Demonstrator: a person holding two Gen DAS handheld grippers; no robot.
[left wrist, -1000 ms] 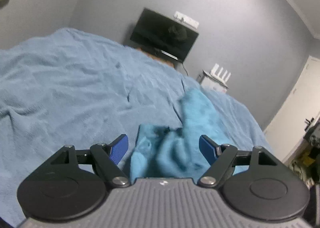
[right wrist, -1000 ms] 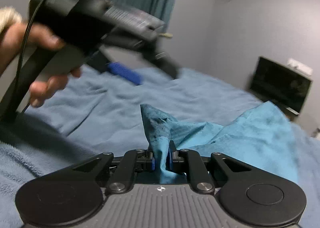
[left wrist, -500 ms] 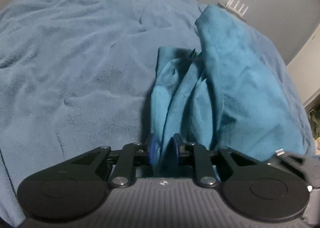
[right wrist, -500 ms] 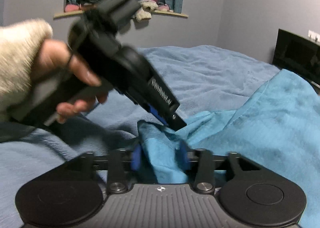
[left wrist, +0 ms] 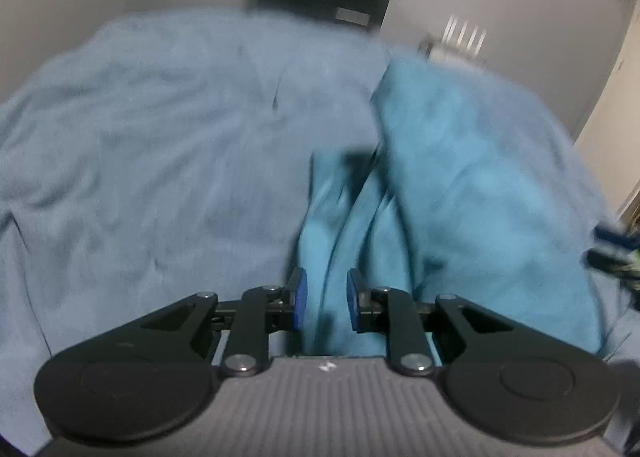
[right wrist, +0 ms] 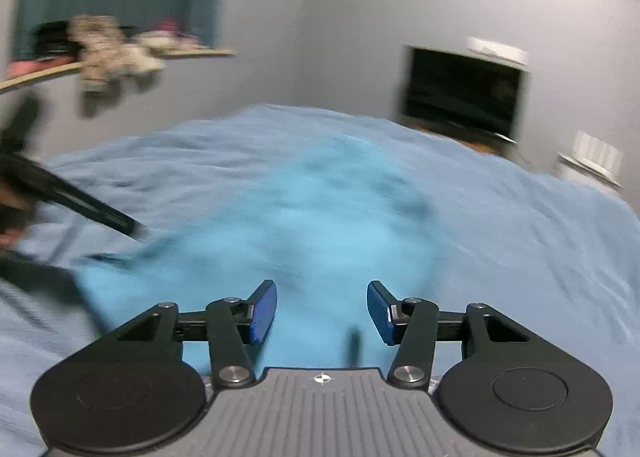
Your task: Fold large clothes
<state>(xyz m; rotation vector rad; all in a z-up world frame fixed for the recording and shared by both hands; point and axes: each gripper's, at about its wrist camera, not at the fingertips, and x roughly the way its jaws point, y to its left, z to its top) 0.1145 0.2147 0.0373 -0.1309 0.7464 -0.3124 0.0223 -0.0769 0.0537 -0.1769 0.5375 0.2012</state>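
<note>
A teal garment lies on the bed's light blue blanket, bunched into folds at its near end. My left gripper is shut on that bunched end, with cloth filling the narrow gap between the blue pads. In the right wrist view the garment spreads out flat and blurred ahead. My right gripper hangs over it, open, with nothing between its fingers. The left gripper shows as a dark blur at the left edge, its tip at the garment's corner.
The blanket covers the whole bed. A dark screen and a white router stand against the far wall. A shelf with soft toys hangs at the left, and a pale door is at the right.
My left gripper came down and shut on the bunched end of the garment. My right gripper let go of that end, opened and swung away to the right over the flat cloth.
</note>
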